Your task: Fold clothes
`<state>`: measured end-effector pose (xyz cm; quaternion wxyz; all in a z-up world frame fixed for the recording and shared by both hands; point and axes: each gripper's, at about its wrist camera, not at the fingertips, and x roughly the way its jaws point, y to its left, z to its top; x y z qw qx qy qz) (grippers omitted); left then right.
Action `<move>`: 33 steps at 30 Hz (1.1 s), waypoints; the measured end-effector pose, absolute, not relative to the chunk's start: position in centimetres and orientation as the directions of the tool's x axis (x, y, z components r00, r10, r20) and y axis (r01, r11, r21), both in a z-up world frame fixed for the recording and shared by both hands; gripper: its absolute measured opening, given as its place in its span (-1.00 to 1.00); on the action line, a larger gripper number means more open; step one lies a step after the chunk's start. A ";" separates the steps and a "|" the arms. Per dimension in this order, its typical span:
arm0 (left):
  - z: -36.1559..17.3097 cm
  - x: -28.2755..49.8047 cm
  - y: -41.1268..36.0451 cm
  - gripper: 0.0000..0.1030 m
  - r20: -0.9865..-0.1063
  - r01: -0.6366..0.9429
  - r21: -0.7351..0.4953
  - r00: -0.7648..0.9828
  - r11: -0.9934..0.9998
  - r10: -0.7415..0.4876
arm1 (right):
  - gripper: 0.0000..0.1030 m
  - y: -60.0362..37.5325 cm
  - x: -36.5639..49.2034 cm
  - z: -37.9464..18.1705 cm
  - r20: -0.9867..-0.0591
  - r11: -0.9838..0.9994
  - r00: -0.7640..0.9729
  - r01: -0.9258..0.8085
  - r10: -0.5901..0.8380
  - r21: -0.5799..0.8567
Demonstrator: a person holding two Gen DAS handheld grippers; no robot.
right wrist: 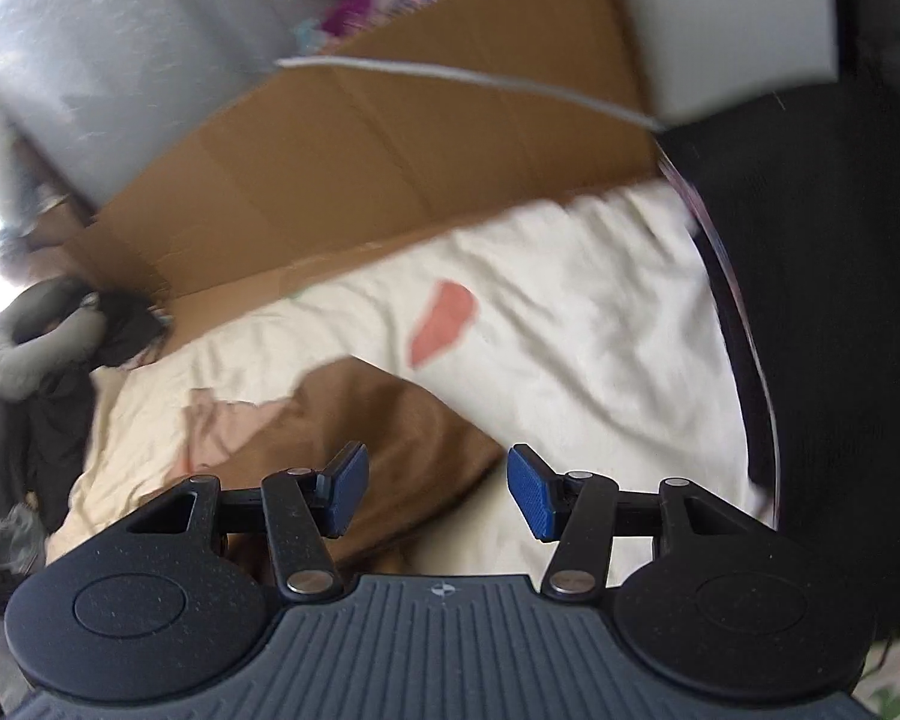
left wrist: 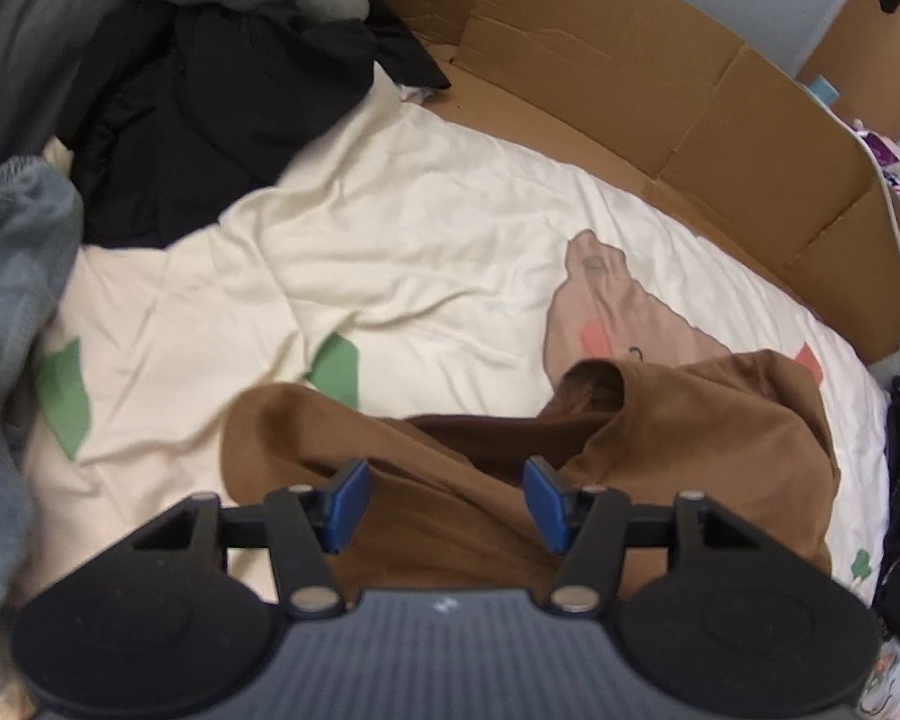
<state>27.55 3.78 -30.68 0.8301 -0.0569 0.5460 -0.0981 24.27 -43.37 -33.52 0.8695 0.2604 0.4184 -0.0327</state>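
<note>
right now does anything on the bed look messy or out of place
The brown garment lies bunched and rumpled on the cream bedspread, not spread flat for folding. Dark clothes are heaped at the far corner beside the cardboard. Nothing looks spilled or damaged.

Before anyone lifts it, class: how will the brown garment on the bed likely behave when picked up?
The brown garment lies in soft, rumpled folds, so it will probably hang limp and sag. It looks like thin cloth, likely light. Lifted at one point, it may bunch rather than keep shape.
</note>
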 end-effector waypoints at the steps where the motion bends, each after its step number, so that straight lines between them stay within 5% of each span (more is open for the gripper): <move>1: -30.9 27.3 3.7 0.16 -0.892 0.097 -0.189 0.400 0.977 -0.212 | 0.14 -43.4 24.0 -34.3 -0.742 0.855 0.650 0.280 0.166 0.437; 10: -34.3 24.9 3.9 0.23 -0.881 0.046 -0.235 0.412 0.971 -0.233 | 0.14 -44.4 25.3 -38.5 -0.707 0.801 0.670 0.285 0.226 0.526; 25: -37.7 23.8 5.6 0.32 -0.885 0.025 -0.248 0.400 0.968 -0.237 | 0.27 -40.8 32.1 -41.6 -0.813 0.944 0.550 0.124 0.192 0.307; 26: -37.8 23.8 5.6 0.34 -0.886 0.028 -0.245 0.400 0.969 -0.235 | 0.20 -40.4 32.1 -41.6 -0.815 0.950 0.548 0.112 0.186 0.292; 28: -37.9 23.7 5.6 0.34 -0.887 0.036 -0.234 0.400 0.971 -0.229 | -0.26 -40.2 31.9 -41.5 -0.816 0.950 0.548 0.115 0.183 0.290; 29: -37.9 23.6 5.6 0.35 -0.887 0.038 -0.230 0.402 0.972 -0.226 | -0.80 -40.0 31.8 -41.4 -0.822 0.952 0.540 0.115 0.179 0.283; 30: -38.0 23.4 5.7 0.36 -0.887 0.036 -0.229 0.404 0.973 -0.223 | -0.98 -39.9 31.6 -41.4 -0.828 0.956 0.533 0.110 0.175 0.273; 33: -38.2 22.8 6.2 0.39 -0.889 0.021 -0.234 0.401 0.972 -0.222 | -0.99 -40.0 30.7 -40.7 -0.828 0.964 0.538 0.099 0.157 0.247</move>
